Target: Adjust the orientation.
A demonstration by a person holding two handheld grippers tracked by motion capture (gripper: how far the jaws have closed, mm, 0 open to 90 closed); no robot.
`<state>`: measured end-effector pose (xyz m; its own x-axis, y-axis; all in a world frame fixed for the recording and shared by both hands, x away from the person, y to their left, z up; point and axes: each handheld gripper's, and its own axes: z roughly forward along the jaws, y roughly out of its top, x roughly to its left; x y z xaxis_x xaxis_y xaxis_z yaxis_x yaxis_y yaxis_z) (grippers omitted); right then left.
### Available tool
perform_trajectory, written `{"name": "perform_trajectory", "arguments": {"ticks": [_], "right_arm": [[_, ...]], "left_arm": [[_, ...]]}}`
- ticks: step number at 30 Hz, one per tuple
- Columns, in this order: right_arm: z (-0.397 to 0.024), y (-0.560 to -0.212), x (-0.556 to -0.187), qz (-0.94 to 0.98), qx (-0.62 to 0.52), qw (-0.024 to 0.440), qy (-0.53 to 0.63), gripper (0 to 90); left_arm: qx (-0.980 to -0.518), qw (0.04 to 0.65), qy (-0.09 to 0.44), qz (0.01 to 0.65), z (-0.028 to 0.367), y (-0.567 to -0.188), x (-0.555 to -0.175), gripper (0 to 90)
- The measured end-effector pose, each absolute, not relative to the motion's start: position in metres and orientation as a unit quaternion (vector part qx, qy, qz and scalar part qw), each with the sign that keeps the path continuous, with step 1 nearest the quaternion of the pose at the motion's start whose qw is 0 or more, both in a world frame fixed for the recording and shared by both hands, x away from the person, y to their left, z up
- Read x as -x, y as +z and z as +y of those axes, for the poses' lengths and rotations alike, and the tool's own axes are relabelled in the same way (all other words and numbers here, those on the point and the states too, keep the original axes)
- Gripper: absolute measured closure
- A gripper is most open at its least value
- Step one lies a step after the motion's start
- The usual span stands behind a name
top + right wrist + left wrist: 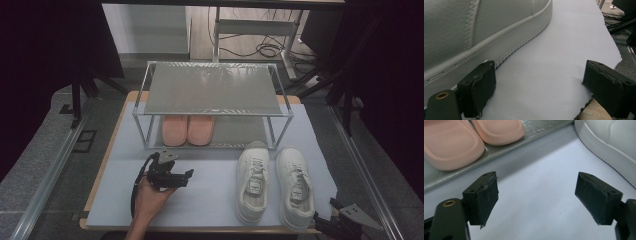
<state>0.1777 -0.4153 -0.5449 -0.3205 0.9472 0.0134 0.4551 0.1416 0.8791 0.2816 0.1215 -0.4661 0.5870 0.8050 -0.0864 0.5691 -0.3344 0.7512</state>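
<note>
So, two grippers at the table, neither has hold of anything. Left gripper (189, 173) sits in the person's left hand (150, 197), over the pale blue mat (210, 195), just in front of the rack's lower shelf, pointing toward the sneakers. In the left gripper view its jaws stand wide apart w/ bare mat between them, nothing clamped. Ahead of them in that view: pink slippers (461, 142) on the grey shelf edge at upper left, and the side of a white sneaker at upper right.

Slippers (188, 129) are side by side on the bottom tier of the metal rack (212, 90), toes toward the person, under the empty-looking top shelf. They're near the left gripper but apart from it.

White sneakers (275, 185) are a pair on the mat, right of centre, in front of the rack, toes toward the rack and heels toward the table's near edge. They sit just beside each other.

Right gripper (322, 222) is at the near right corner of the table, close by the heel of the right-hand sneaker. In the right gripper view its jaws are also spread wide, mat between them. One jaw is right up against the sneaker's sole (486, 52); can't tell if it actually touches. Other jaw is by the mat's torn-looking edge. Not gripping the shoe.

Floor past the table has cables and a desk frame.
</note>
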Motion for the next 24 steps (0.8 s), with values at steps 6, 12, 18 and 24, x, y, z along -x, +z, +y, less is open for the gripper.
{"name": "perform_trajectory", "arguments": {"ticks": [6,12,18,24], "right_arm": [[-0.415,-0.545,-0.178,0.696,-0.504,0.294,0.419,11.5],[-0.415,-0.545,-0.178,0.696,-0.504,0.293,0.419,11.5],[-0.415,-0.544,-0.178,0.697,-0.505,0.291,0.417,11.5],[-0.415,-0.543,-0.179,0.701,-0.504,0.289,0.414,11.5]], "left_arm": [[-0.81,0.373,0.156,0.425,0.13,-0.473,-0.268,13.1],[-0.811,0.367,0.153,0.43,0.141,-0.485,-0.257,11.9],[-0.808,0.359,0.16,0.439,0.155,-0.5,-0.248,11.8],[-0.807,0.344,0.163,0.452,0.166,-0.517,-0.241,11.9]]}}
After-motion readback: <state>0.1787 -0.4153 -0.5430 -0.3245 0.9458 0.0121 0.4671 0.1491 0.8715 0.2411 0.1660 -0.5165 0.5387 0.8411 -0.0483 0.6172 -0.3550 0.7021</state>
